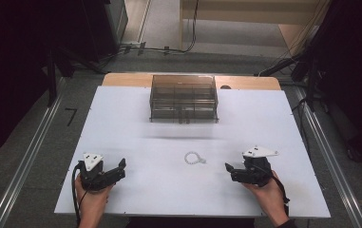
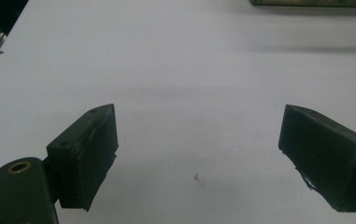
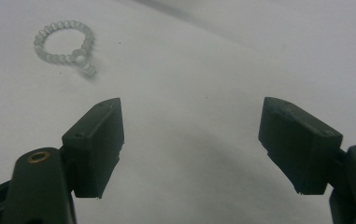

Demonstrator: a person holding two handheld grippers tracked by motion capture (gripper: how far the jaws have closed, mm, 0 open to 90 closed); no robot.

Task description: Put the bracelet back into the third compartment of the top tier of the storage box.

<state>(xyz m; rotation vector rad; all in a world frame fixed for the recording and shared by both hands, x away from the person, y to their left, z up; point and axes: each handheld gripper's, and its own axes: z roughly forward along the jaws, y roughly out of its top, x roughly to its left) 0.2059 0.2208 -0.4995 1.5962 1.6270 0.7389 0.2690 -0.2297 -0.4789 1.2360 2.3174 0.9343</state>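
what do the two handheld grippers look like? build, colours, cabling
Both are black. The left gripper and right gripper each carry a pale grey three-cornered plate with dark dots on top. A black cable trails from the left one. Up close, the jaws end in blocky black pads, with brass-coloured eyelets at the joints.

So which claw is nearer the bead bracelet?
Right. The right claw sits just right of the bead bracelet, jaws open; the left claw is farther off on its left.
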